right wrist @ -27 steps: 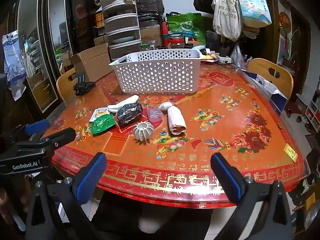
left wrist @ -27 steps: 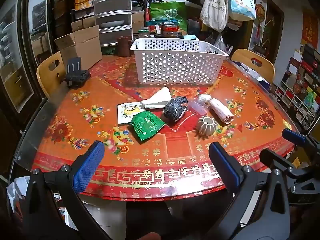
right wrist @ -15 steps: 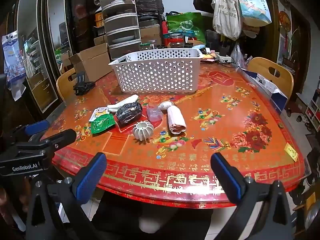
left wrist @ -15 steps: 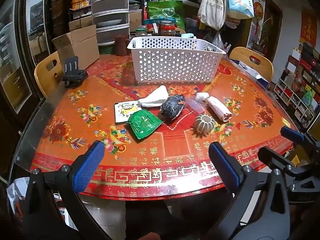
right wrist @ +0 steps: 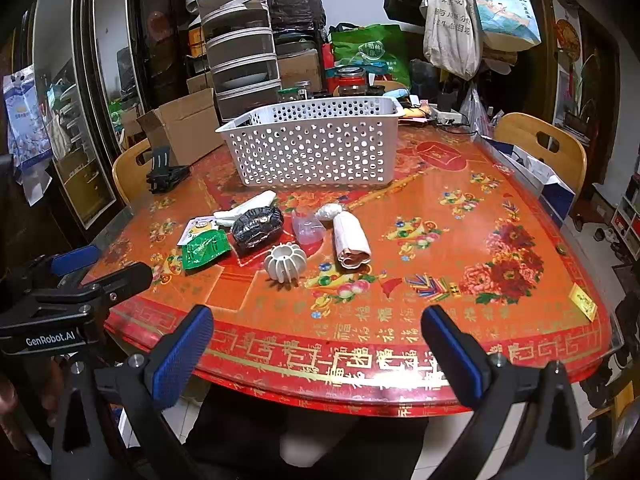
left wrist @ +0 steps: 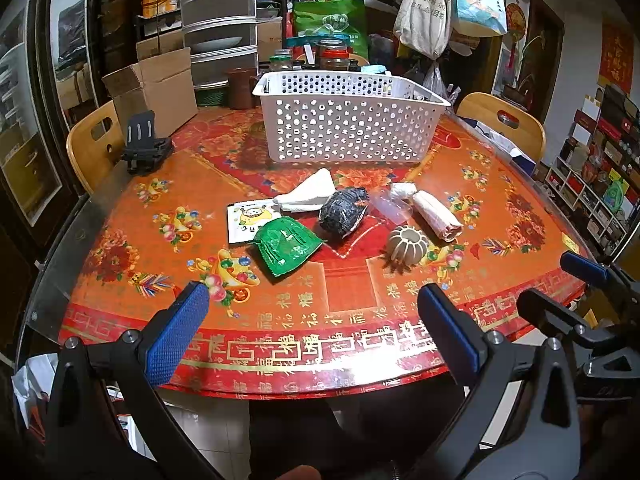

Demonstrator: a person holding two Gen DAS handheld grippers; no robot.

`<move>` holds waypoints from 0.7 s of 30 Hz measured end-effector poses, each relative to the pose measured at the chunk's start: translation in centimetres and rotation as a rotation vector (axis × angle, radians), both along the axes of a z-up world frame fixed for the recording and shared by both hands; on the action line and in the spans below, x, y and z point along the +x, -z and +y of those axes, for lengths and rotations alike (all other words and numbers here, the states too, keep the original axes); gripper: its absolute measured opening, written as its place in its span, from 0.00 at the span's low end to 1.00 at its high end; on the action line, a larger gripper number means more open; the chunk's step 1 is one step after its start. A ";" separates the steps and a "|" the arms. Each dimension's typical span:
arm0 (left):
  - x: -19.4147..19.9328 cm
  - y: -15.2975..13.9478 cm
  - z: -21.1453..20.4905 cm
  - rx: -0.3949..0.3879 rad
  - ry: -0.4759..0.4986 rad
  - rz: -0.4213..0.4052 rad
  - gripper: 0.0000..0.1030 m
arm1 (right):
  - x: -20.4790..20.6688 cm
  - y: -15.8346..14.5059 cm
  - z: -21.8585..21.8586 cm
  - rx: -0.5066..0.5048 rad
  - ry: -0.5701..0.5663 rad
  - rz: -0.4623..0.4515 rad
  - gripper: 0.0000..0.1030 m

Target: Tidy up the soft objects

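A white perforated basket stands at the back of the red table. In front of it lie a white folded cloth, a black bundle, a green packet, a cartoon packet, a clear pouch, a rolled pale cloth and a ribbed white ball. My left gripper and right gripper are open and empty, at the table's near edge.
A black phone stand sits at the table's left edge. A cardboard box, stacked drawers, jars and hanging bags crowd the back. Wooden chairs stand left and right.
The left gripper has risen and moved slightly forward, so the table objects sit lower and nearer. The right gripper has barely moved.
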State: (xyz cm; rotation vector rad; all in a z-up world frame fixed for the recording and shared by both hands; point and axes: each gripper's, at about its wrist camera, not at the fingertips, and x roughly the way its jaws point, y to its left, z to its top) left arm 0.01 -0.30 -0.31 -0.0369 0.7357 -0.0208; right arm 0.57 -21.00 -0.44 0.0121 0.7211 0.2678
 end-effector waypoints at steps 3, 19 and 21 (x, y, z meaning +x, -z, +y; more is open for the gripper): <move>0.0 0.0 0.1 -0.001 0.000 0.000 1.00 | 0.0 0.1 0.0 0.001 -0.001 0.002 1.00; 0.0 0.0 0.0 -0.002 0.002 0.005 1.00 | 0.1 0.1 0.0 0.001 0.002 0.000 1.00; 0.0 0.1 0.0 -0.002 0.002 0.005 1.00 | 0.1 0.1 0.0 0.002 0.001 0.000 1.00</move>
